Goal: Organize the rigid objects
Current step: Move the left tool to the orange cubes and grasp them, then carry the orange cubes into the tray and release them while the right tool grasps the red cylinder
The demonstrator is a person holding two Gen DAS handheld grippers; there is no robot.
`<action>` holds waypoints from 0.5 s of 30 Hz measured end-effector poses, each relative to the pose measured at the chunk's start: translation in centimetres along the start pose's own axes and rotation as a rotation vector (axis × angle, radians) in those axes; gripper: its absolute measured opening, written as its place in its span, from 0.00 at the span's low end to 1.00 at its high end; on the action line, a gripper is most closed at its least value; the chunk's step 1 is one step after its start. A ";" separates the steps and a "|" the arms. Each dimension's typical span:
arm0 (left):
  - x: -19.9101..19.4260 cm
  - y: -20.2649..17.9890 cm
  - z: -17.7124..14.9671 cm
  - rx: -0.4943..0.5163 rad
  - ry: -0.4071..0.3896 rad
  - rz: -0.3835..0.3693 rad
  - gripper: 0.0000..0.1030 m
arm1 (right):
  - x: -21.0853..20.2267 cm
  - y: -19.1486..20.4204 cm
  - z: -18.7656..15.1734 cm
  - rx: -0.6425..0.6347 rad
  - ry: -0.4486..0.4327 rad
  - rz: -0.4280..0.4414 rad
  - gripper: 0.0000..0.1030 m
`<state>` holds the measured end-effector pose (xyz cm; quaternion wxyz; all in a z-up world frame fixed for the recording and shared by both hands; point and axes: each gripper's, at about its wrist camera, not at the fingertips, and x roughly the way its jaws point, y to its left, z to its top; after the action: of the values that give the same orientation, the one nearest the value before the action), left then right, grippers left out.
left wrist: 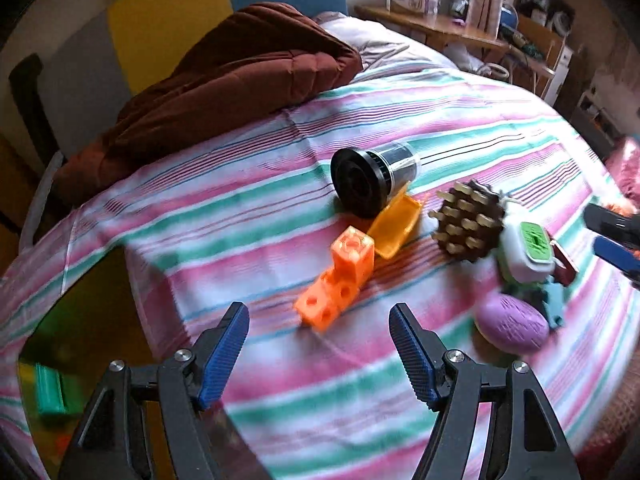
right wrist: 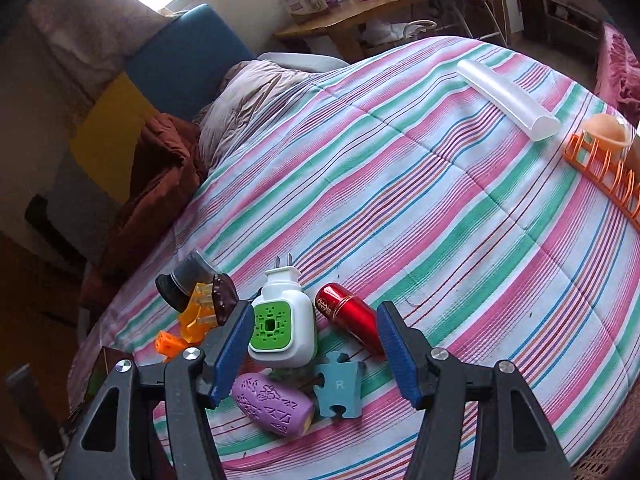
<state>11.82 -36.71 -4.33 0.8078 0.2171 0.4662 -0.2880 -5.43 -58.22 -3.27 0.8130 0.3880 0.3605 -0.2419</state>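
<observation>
Small rigid objects lie in a cluster on the striped bedspread (left wrist: 280, 152). In the left wrist view: orange linked cubes (left wrist: 336, 280), a black cylinder (left wrist: 368, 180), an orange lid (left wrist: 396, 226), a brown peg brush (left wrist: 468, 220), a white-green plug-in device (left wrist: 528, 252) and a purple oval (left wrist: 512, 328). My left gripper (left wrist: 320, 356) is open and empty, just short of the cubes. My right gripper (right wrist: 314, 348) is open and empty, its jaws either side of the plug-in device (right wrist: 280, 328), near the red capsule (right wrist: 348, 316), the purple oval (right wrist: 272, 404) and a blue puzzle piece (right wrist: 338, 392).
A brown blanket (left wrist: 224, 92) is heaped at the head of the bed. A translucent tube (right wrist: 508, 100) and an orange rack (right wrist: 604, 176) with a peach ball (right wrist: 606, 130) lie at the far right. A wooden desk (right wrist: 352, 12) stands behind. The right gripper's tips show at the left view's edge (left wrist: 616, 236).
</observation>
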 end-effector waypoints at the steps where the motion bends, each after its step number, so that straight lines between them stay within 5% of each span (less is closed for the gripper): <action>1: 0.4 -0.1 0.3 0.003 0.005 0.004 0.71 | -0.1 -0.2 0.1 0.012 -0.002 0.004 0.62; 6: 3.5 -0.3 1.9 0.024 0.054 0.018 0.69 | -0.3 -1.4 0.4 0.074 -0.010 0.021 0.62; 8: 4.7 -0.2 2.2 0.008 0.102 -0.028 0.45 | -0.4 -1.9 0.6 0.098 -0.017 0.020 0.62; 11: 5.0 -0.4 2.2 -0.001 0.112 -0.060 0.25 | -0.4 -2.5 0.9 0.129 -0.025 0.008 0.62; 15: 3.4 -1.1 0.8 0.017 0.079 -0.114 0.24 | -0.4 -3.8 1.0 0.191 -0.029 0.000 0.62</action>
<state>12.95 -38.92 -6.98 0.7694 0.2081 0.5068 -0.3285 -7.81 -61.19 -4.23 0.7774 0.4603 0.3240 -0.2808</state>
